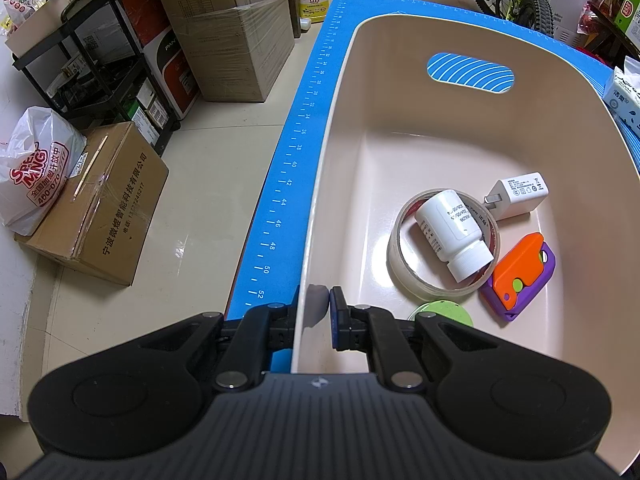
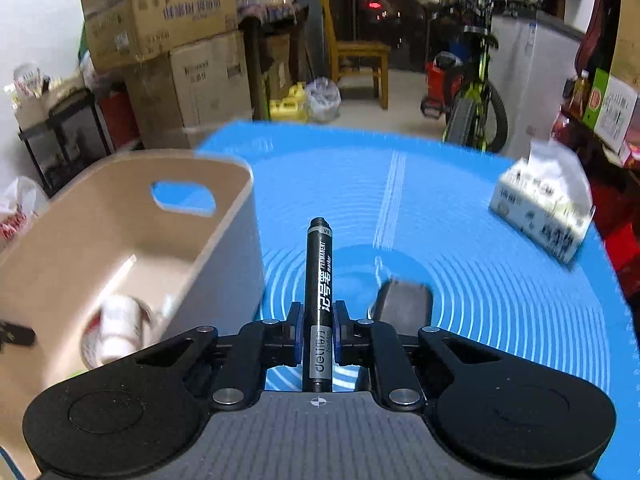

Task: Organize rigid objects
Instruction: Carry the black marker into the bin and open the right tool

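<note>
- We see the table (image 2: 460, 208) under a blue mat printed with white rings, a ruler scale running along its left edge in the left wrist view.
- On it stands our beige bin (image 1: 400, 120), with an oval handle cut-out in its far wall; in the right wrist view it lies to the left of the mat's centre.
- Our left gripper (image 1: 314, 312) has its jaws straddling the bin's near left wall, one finger outside and one inside, closed on that wall.
- Our right gripper (image 2: 318, 326) hovers above the mat just right of the bin, jaws narrow and clamped on a black marker (image 2: 319, 280) that points straight forward.
- A tissue pack (image 2: 540, 208) sits near the table's far right edge.
- Inside the bin, a roll of clear tape (image 1: 404, 256) lies flat, with a white bottle (image 1: 452, 232) lying on its side across it.
- Just right of the tape lies an orange-and-purple toy (image 1: 520, 276); behind it, a white charger (image 1: 516, 196).
- A green disc (image 1: 448, 314) peeks out by the left gripper's inner finger.
- A dark, blurred object (image 2: 404, 306) lies on the mat just right of the marker.
</note>
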Action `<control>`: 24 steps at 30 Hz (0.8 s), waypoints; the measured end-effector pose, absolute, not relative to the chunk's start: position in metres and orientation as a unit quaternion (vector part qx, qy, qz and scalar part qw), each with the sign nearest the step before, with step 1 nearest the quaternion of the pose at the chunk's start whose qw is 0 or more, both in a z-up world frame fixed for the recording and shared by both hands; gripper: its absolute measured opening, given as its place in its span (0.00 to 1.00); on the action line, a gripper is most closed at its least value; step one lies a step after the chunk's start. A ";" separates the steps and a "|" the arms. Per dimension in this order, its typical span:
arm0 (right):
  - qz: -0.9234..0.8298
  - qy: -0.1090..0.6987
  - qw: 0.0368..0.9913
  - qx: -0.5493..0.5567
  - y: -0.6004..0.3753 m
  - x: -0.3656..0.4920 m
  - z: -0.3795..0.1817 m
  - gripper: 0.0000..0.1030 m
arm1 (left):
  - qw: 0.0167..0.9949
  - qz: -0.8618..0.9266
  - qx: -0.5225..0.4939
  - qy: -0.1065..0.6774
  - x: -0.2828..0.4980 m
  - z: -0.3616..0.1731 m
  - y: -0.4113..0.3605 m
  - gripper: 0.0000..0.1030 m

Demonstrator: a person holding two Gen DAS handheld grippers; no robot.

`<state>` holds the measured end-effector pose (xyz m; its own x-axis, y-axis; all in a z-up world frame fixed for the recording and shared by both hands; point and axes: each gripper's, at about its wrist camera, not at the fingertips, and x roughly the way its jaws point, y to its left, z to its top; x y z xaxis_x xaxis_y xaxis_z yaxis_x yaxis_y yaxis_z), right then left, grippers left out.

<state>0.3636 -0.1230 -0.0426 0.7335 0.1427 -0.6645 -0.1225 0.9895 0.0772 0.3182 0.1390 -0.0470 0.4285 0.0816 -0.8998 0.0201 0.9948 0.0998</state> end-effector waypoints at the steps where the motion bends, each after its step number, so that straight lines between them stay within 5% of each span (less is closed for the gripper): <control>1: 0.074 0.350 0.934 0.016 -0.123 0.363 -0.034 0.23 | 0.844 0.018 0.048 0.534 0.318 -0.047 0.139 0.12; 11: 0.140 0.301 0.943 0.013 -0.094 0.356 0.020 0.23 | 0.844 0.018 0.048 0.534 0.318 -0.047 0.140 0.12; 24: 0.203 0.374 0.905 -0.008 -0.028 0.371 -0.018 0.23 | 0.844 0.018 0.048 0.534 0.318 -0.047 0.139 0.12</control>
